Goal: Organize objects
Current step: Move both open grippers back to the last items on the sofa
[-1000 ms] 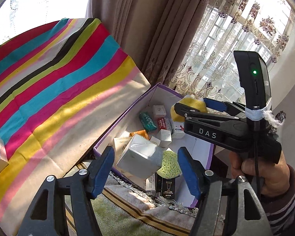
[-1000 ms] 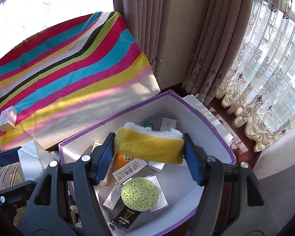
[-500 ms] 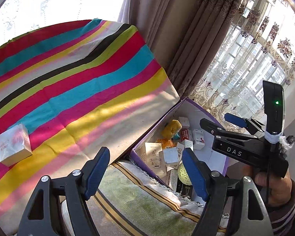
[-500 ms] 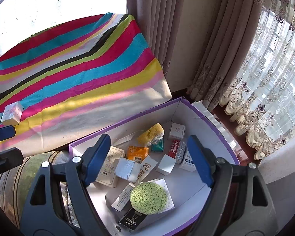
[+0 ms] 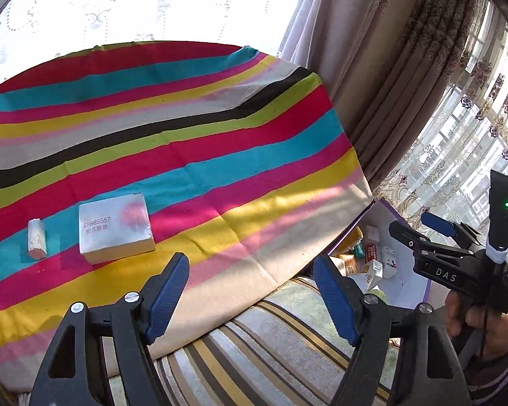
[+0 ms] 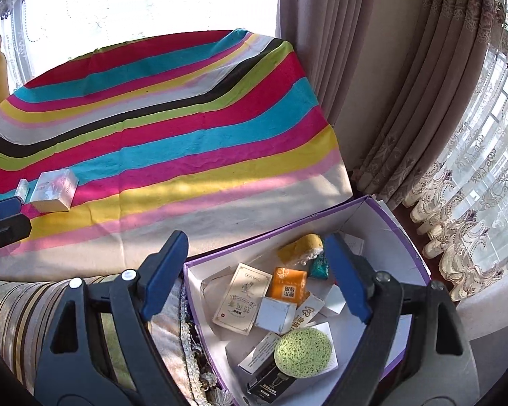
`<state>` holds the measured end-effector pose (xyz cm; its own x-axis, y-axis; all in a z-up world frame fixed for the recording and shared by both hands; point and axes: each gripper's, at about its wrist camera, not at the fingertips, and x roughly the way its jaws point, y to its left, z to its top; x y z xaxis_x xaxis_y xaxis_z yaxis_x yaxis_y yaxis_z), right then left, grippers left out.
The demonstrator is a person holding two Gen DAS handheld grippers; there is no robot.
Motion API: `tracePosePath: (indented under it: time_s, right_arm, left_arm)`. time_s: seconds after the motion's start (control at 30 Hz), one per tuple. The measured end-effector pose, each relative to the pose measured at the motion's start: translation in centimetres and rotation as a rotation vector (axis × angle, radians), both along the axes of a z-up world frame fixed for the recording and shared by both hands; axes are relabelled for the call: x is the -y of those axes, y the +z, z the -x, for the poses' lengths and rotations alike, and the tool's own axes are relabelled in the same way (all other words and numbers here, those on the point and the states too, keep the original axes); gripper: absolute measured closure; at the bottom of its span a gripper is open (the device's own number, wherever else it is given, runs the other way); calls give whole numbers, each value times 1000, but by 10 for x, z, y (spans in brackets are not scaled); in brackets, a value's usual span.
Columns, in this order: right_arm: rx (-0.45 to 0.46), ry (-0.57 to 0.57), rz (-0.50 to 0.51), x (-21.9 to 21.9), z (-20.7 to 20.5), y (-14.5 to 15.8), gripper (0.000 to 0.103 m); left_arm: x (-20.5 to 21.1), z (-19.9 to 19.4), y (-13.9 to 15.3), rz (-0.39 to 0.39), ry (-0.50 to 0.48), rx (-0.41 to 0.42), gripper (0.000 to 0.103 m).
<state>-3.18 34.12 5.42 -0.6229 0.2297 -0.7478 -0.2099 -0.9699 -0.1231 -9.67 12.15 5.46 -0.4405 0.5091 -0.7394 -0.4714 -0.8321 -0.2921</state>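
A silver box (image 5: 114, 226) and a small silver tube (image 5: 36, 239) lie on the striped cloth (image 5: 186, 155); both also show in the right wrist view, the box (image 6: 53, 190) at the left. My left gripper (image 5: 250, 299) is open and empty above the cloth's near edge. My right gripper (image 6: 259, 275) is open and empty above a purple-rimmed box (image 6: 394, 218) that holds a yellow sponge (image 6: 300, 246), a round green sponge (image 6: 303, 347), an orange packet (image 6: 287, 285) and several small cartons.
A striped cushion (image 5: 260, 348) lies between the cloth and the purple box. Curtains (image 6: 372, 67) and a lace drape (image 6: 474, 186) hang behind and to the right. The right gripper shows in the left wrist view (image 5: 423, 231).
The left gripper dropped its silver box and the right dropped the yellow sponge into the purple box. Both opened and drew back; the left swung toward the cloth.
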Motion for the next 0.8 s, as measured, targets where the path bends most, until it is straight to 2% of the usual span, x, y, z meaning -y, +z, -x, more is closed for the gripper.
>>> tracePosePath:
  time_s: [0.43,0.8]
  right_arm:
    - [-13,185,28,85,38,7,14]
    - [46,330,80,159,76,-7,6]
  left_arm:
    - [92,28,-6,13,201,-5,26]
    - [147,57,-21,40,335,24,26]
